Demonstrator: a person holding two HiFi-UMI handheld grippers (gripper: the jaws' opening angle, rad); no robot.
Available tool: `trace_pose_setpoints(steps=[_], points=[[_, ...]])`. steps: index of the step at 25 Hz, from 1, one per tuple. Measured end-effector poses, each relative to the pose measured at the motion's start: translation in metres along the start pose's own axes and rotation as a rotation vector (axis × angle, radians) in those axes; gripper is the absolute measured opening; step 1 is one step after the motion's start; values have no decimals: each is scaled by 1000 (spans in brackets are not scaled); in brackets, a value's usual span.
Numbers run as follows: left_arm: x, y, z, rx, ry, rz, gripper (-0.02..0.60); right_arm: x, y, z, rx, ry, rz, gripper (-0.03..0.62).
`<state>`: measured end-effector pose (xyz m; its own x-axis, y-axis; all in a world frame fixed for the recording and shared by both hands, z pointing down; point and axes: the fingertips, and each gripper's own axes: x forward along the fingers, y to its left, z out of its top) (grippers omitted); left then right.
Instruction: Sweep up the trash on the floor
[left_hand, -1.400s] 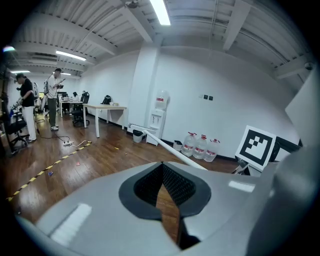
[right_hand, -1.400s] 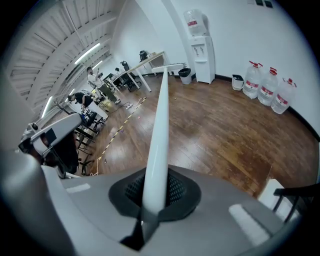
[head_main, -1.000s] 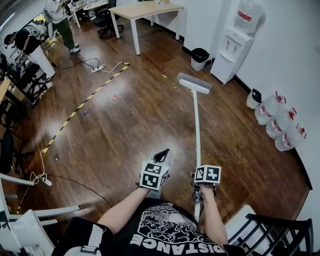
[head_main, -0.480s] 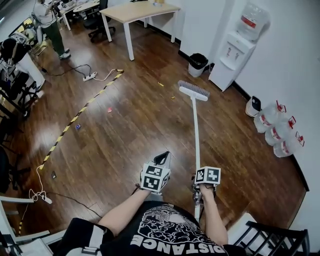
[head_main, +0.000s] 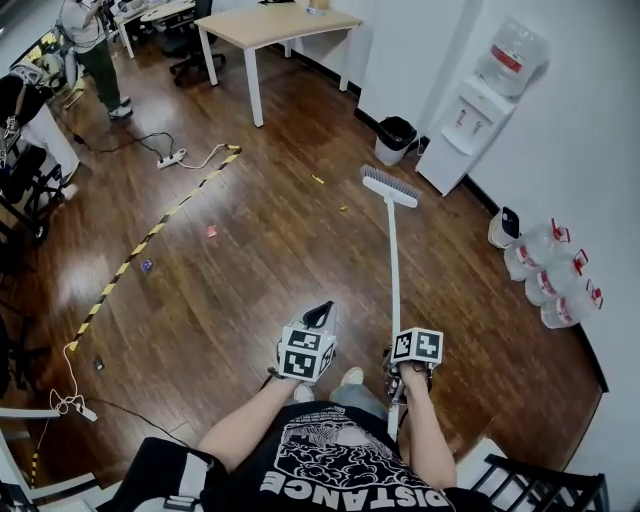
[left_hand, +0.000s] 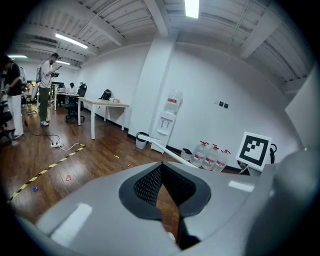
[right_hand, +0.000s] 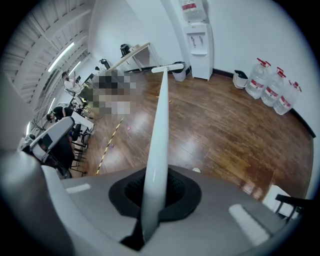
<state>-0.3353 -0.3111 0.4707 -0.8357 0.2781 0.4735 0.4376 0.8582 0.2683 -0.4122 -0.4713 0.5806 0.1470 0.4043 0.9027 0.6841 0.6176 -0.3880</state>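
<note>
Fingers of the right gripper (head_main: 395, 368) clamp the broom (head_main: 392, 260) handle in the head view. The broom's head sits beside yellow trash (head_main: 317, 180) on the floor (head_main: 250, 290). The shirt (head_main: 350, 470) reads "DISTANCE".

Left gripper view: the left gripper (left_hand: 161, 167) is closed and empty.

Right gripper view: the handle runs between the pinched jaws. The jugs' (right_hand: 272, 90) labels are unreadable.

The broom (head_main: 393, 250) reaches forward over the floor (head_main: 250, 300), its head just short of the trash bin (head_main: 397, 133) and water dispenser (head_main: 478, 108) at the far wall, water bottles (head_main: 548, 265) standing along the wall to its right, scraps (head_main: 211, 231) and a tape line (head_main: 150, 238) lying left, before the table (head_main: 270, 25).
</note>
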Motion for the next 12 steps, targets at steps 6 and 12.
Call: trace_pose_setpoints(steps=[6, 12], points=[[44, 19, 20, 0, 4, 4, 5, 19, -7, 58, -13, 12, 9, 0], [113, 33, 59, 2, 14, 37, 5, 38, -22, 138, -15, 26, 54, 1]])
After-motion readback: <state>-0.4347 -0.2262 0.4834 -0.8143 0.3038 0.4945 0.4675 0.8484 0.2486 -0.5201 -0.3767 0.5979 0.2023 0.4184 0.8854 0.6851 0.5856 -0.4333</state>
